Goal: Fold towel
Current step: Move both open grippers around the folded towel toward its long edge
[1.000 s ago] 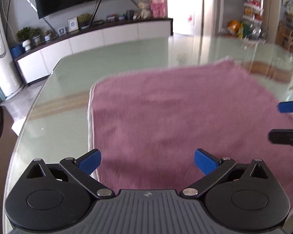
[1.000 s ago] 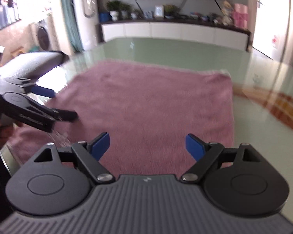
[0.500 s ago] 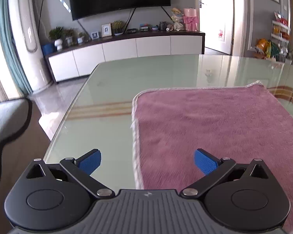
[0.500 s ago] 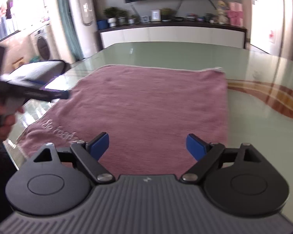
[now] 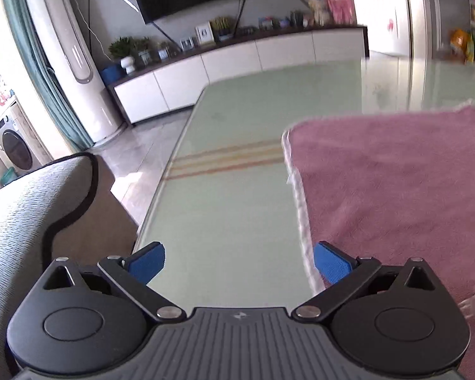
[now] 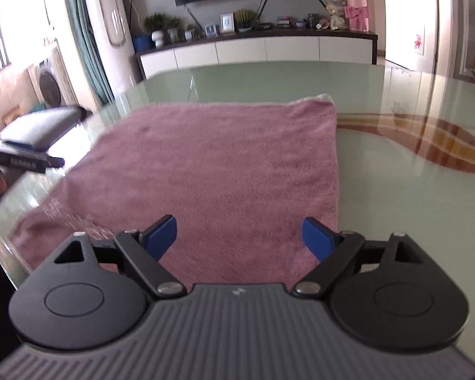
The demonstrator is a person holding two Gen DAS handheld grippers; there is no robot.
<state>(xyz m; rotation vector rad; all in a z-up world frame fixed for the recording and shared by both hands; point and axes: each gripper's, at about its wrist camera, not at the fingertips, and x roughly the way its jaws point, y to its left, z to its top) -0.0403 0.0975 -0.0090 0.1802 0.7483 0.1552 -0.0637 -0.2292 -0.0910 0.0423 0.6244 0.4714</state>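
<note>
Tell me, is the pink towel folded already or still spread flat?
Spread flat. The pink towel lies in one layer on the glass table, with no fold line or doubled edge showing.

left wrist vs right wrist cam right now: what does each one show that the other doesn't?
Only the left wrist view: the towel's white-trimmed left edge up close, straight stripes in the glass, and a grey chair back.

Only the right wrist view: the towel's far right corner, the curved band in the glass, and the left gripper off the towel's left side.

Both: the pink towel lying flat on the glass table, the TV wall, and each camera's own gripper open, holding nothing, left and right.
</note>
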